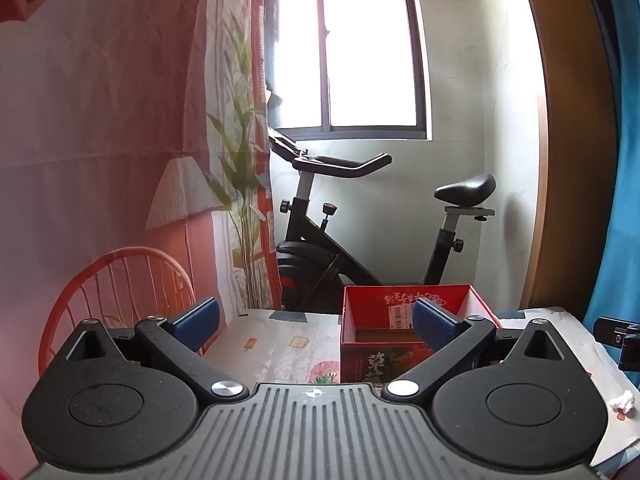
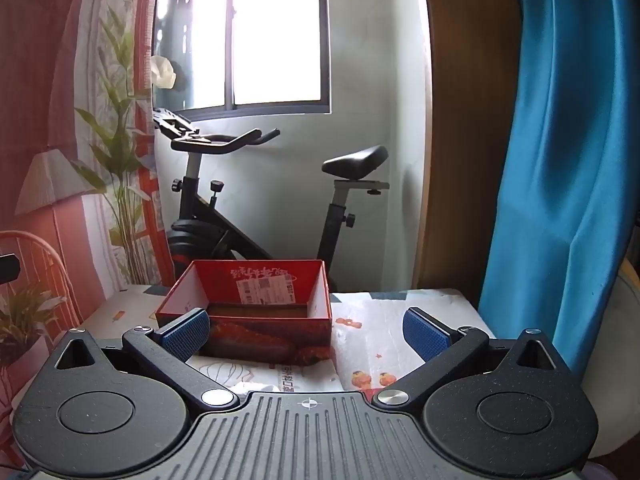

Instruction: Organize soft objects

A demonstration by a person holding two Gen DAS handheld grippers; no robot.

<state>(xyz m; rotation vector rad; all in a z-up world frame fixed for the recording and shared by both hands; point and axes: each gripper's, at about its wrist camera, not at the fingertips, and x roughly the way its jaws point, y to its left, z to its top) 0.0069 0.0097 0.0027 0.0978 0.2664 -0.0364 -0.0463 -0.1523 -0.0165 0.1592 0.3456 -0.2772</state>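
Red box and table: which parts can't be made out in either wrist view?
- Red box floor: right wrist view, near wall hides most of it.
- Box's right side: left wrist view, gripper finger covers it.
- Near table: both views, gripper body blocks it.
- White crumpled scrap: left wrist view, too small to identify.

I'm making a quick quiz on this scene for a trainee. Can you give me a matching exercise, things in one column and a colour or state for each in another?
Things:
1. cardboard box
2. curtain
3. exercise bike
4. left tongs

Colour or state:
A. blue, hanging at the right
B. red, top open, on the table
C. wide open, nothing between the pads
D. black, under the window

Pairs: 1-B, 2-A, 3-D, 4-C
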